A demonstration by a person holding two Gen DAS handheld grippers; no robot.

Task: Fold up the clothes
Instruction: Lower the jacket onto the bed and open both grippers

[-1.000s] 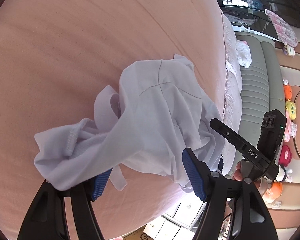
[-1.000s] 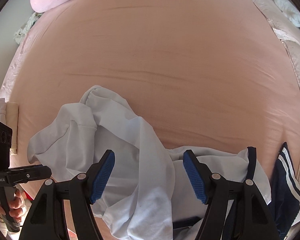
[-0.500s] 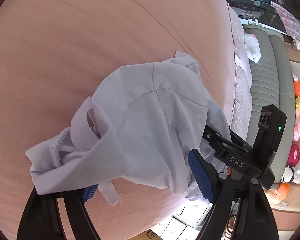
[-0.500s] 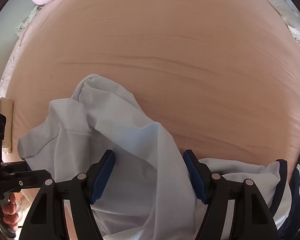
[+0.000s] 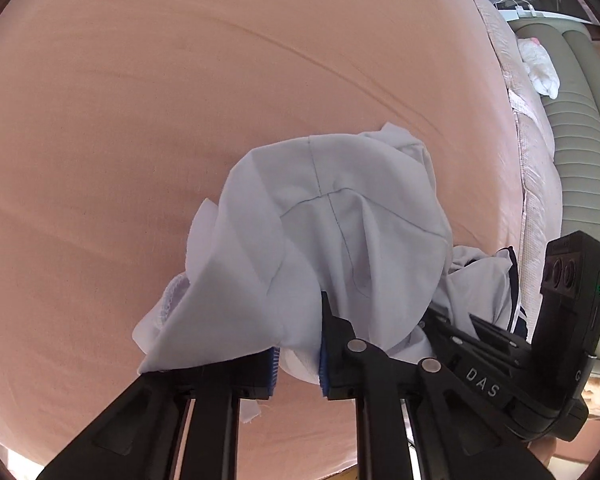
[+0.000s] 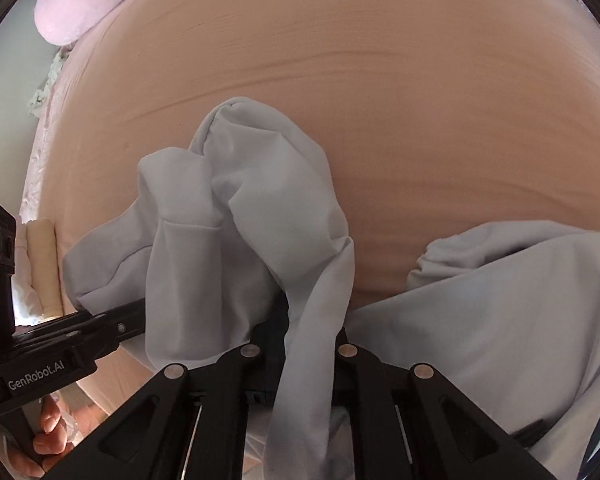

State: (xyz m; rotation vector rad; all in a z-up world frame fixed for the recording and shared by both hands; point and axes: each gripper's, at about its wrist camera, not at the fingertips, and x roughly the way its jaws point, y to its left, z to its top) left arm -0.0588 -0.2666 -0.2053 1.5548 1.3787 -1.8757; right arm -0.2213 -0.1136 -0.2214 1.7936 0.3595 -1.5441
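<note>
A crumpled white garment (image 5: 340, 232) with navy trim (image 5: 514, 280) lies near the front edge of a peach bed sheet (image 5: 180, 120). My left gripper (image 5: 298, 360) points steeply down, its jaws closing, and the blue pads (image 5: 275, 362) pinch a bunched fold of the white cloth. In the right wrist view the same garment (image 6: 240, 220) drapes over my right gripper (image 6: 306, 344). Its jaws are closing too, with a hanging strip of cloth squeezed between the black fingers (image 6: 342, 344). The right pads are hidden by fabric.
A pink pillow (image 6: 72, 12) lies at the far left of the bed. A grey-green padded bench (image 5: 580, 152) with a white cloth (image 5: 540, 68) runs along the bed's right side. Folded cream fabric (image 6: 42, 264) sits at the left edge. A hand (image 6: 48, 436) holds the left gripper's handle.
Both grippers went from wide open to closed on the white garment. The left one tipped further down over the cloth, and the right one sank into it.
</note>
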